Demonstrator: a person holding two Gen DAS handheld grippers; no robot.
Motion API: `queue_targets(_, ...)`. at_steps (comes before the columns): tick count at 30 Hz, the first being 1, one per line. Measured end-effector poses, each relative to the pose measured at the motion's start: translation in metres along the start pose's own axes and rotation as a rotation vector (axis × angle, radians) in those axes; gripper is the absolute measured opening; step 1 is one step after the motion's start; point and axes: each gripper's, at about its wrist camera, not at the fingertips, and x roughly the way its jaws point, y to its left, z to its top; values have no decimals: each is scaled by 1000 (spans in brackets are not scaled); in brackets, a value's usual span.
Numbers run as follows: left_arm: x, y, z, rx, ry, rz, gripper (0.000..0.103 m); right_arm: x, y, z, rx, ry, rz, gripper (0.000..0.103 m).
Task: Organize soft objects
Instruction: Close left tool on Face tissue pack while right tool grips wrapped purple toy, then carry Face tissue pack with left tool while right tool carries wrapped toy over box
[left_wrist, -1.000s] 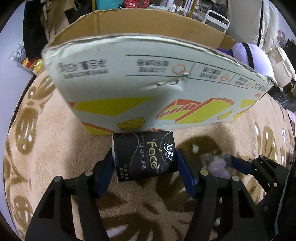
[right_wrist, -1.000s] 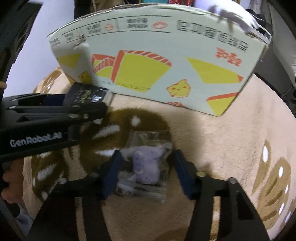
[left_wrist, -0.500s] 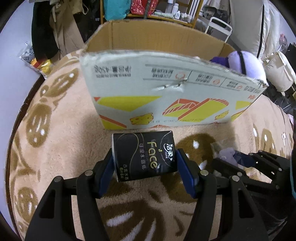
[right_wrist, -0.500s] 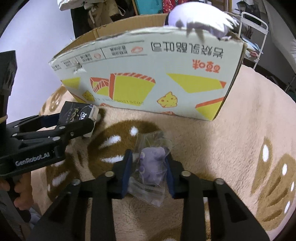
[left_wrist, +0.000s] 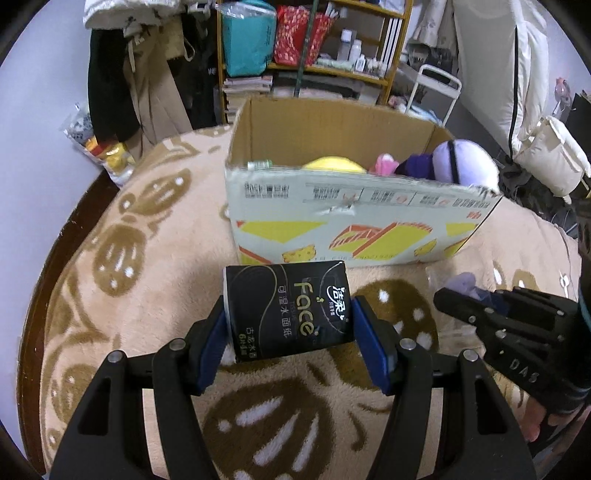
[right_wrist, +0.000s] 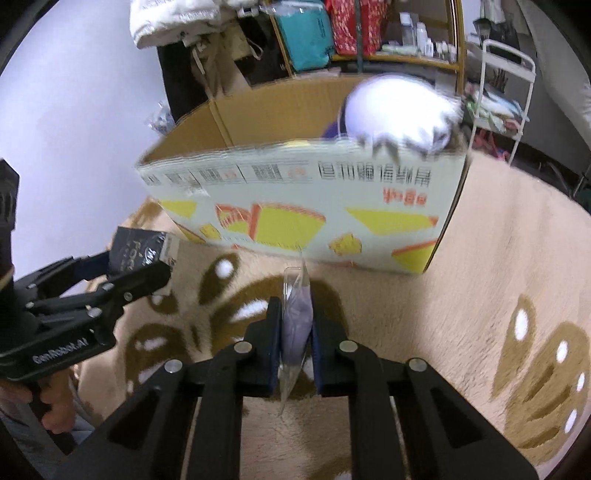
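Note:
My left gripper (left_wrist: 290, 325) is shut on a black tissue pack (left_wrist: 286, 308) marked "Face", held above the beige blanket (left_wrist: 147, 258). My right gripper (right_wrist: 295, 325) is shut on a small purple plush in a clear bag (right_wrist: 295, 321), squeezed flat between the pads and lifted off the blanket. Ahead of both stands an open cardboard box (left_wrist: 354, 225) with yellow and orange print. Inside it show a large pale purple plush (left_wrist: 461, 162), a yellow item (left_wrist: 332, 164) and a pink one (left_wrist: 386, 162). The left gripper and its pack (right_wrist: 142, 249) appear at the left of the right wrist view.
The box (right_wrist: 295, 206) stands on the patterned blanket (right_wrist: 498, 277), which spreads to all sides. Behind it are a wooden shelf (left_wrist: 314, 55) with bags and bottles, hanging clothes (left_wrist: 129, 74) and a white wire rack (right_wrist: 506, 74). A person's hand (right_wrist: 51, 402) holds the left gripper.
The right gripper has shut on the bagged purple plush and lifted it. Both grippers have risen and tilted back, so the box's open top and contents now show.

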Motion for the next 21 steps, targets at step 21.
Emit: queue_targets(21,-76,-21,53,88,-349,81,64,-85,-2,67,-51,-294,-3,15)
